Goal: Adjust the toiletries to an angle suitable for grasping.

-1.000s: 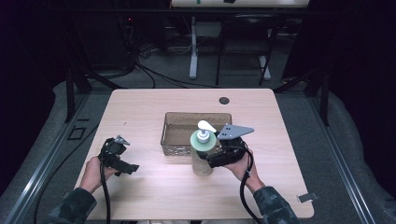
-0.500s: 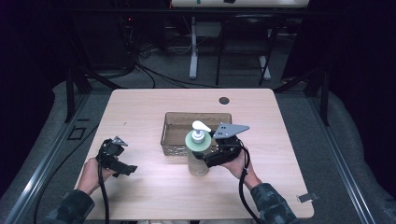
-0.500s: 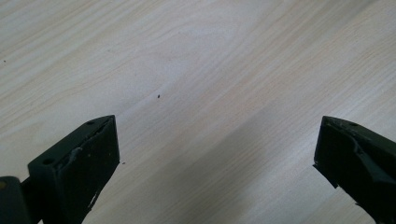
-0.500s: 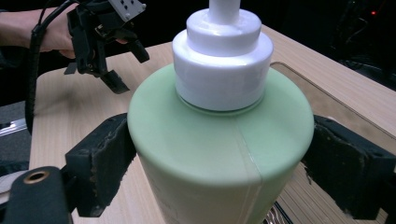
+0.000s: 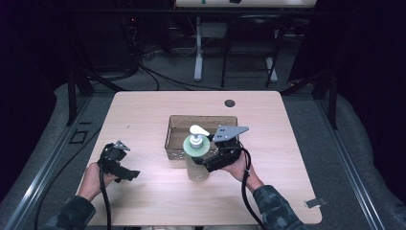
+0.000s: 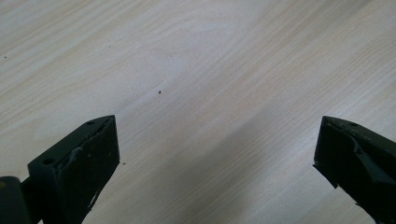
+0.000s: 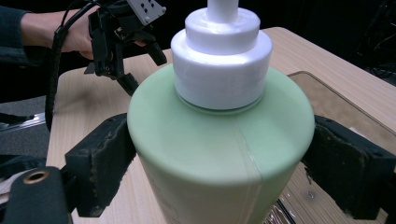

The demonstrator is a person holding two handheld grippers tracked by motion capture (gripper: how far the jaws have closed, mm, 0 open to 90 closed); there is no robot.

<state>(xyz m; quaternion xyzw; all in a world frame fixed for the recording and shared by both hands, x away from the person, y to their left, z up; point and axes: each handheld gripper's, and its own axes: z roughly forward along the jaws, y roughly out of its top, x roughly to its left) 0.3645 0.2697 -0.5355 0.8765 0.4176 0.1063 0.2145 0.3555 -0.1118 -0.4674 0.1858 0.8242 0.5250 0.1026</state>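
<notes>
A pale green pump bottle [image 5: 196,154] with a white pump head is upright just in front of a brown wire basket [image 5: 178,122]. My right gripper [image 5: 205,163] is shut on the bottle's shoulder. In the right gripper view the bottle [image 7: 219,140] sits between both black pads [image 7: 100,163]. At the table's left front, my left gripper [image 5: 127,174] is open over bare wood, with nothing between its jaws [image 6: 217,163]. The left gripper [image 7: 140,65] also shows beyond the bottle. I cannot tell whether the bottle's base touches the table.
The light wooden table [image 5: 143,115] has a small dark round hole [image 5: 230,103] near its far edge. The basket stands at mid-table. Dark floor, cables and stand legs [image 5: 198,48] lie beyond the table. Bare wood stretches between the two grippers.
My right gripper has carried the bottle a little to the left, along the basket's front. The left gripper has stayed in place, open.
</notes>
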